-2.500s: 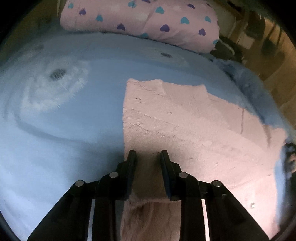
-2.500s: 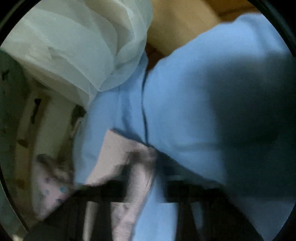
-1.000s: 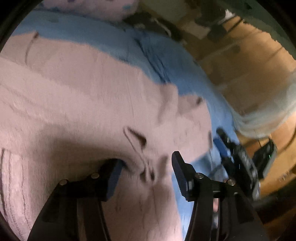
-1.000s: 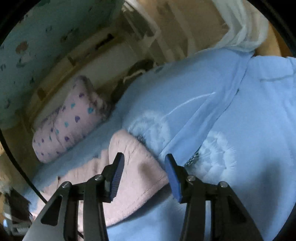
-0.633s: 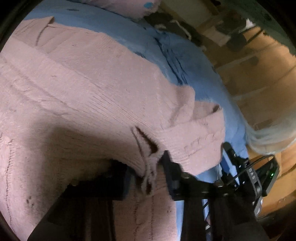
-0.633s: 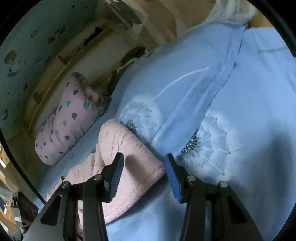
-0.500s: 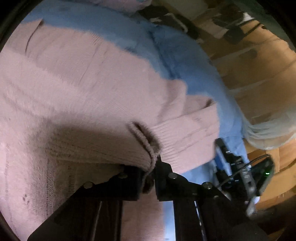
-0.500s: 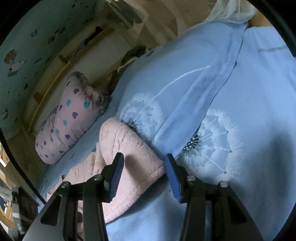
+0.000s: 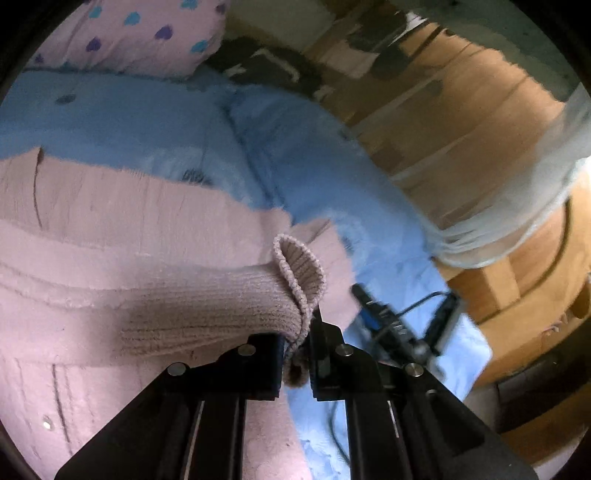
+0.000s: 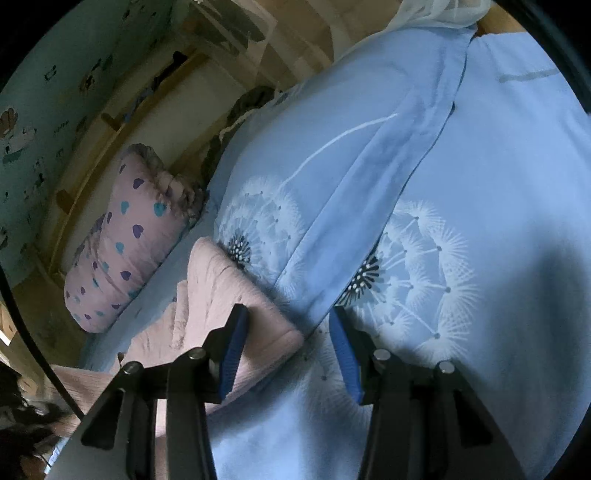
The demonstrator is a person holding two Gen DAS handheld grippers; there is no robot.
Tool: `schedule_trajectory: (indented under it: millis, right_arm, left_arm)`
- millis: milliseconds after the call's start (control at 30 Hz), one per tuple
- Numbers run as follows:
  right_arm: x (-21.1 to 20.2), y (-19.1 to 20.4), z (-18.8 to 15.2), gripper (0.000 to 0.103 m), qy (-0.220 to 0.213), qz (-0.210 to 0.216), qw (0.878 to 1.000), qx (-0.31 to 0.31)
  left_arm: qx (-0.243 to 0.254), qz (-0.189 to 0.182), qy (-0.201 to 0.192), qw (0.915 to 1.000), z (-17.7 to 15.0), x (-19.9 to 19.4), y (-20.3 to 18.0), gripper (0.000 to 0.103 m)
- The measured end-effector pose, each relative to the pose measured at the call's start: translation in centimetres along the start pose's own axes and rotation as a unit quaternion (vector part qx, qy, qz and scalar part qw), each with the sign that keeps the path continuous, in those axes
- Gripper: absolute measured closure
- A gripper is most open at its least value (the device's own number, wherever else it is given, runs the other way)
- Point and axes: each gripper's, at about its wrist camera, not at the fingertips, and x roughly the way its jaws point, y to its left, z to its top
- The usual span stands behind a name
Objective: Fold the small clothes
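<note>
At the bottom of the left wrist view, the left gripper (image 9: 298,350) has its jaws clamped together on the ribbed edge of a pink knitted sweater (image 9: 147,258), and the pinched knit curls up in a loop just above the fingertips. The rest of the sweater spreads across the left half of that frame, lying on a blue bedspread (image 9: 303,177). To the lower right of the clamped jaws, a dark device with a cable (image 9: 391,325) lies over the bedspread; it is blurred, so I cannot say for certain what it is. Farther up, a pink pillow with hearts (image 9: 140,33) sits at the upper left of the frame, and a wooden bed frame (image 9: 461,122) fills the upper right. In the right wrist view, the right gripper (image 10: 286,347) stands with its blue-padded fingers (image 10: 232,347) parted, gripping nothing; a folded corner of the sweater (image 10: 221,295) lies just under and beside the left finger, while the right finger hangs over the bedspread's white dandelion print (image 10: 417,266). Beyond, the heart pillow (image 10: 125,240) rests at the left of the frame.
</note>
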Motion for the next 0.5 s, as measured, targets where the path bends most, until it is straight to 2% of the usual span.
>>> schedule_trajectory:
  millis: [100,333,400,500]
  right_arm:
    - [0.3,0.1,0.1,0.054,0.005,-0.002,1.0,-0.001]
    - [0.8,-0.1,0.3,0.054,0.012,-0.006,1.0,0.0]
    - [0.9,-0.1,0.4,0.054,0.013,-0.006,1.0,-0.001]
    - [1.0,-0.2,0.5,0.055,0.015,-0.008,1.0,-0.001]
  left_arm:
    - [-0.009,-0.02,-0.008,0.9997,1.3,-2.1,0.6,0.103]
    - [-0.001,0.012,-0.034,0.9994,3.2,-6.8,2.9,0.103]
    - [0.012,0.028,-0.038,0.9988,3.6,-8.1,3.7,0.103]
    - [0.042,0.075,-0.036,0.9956,4.0,-9.5,5.2,0.103]
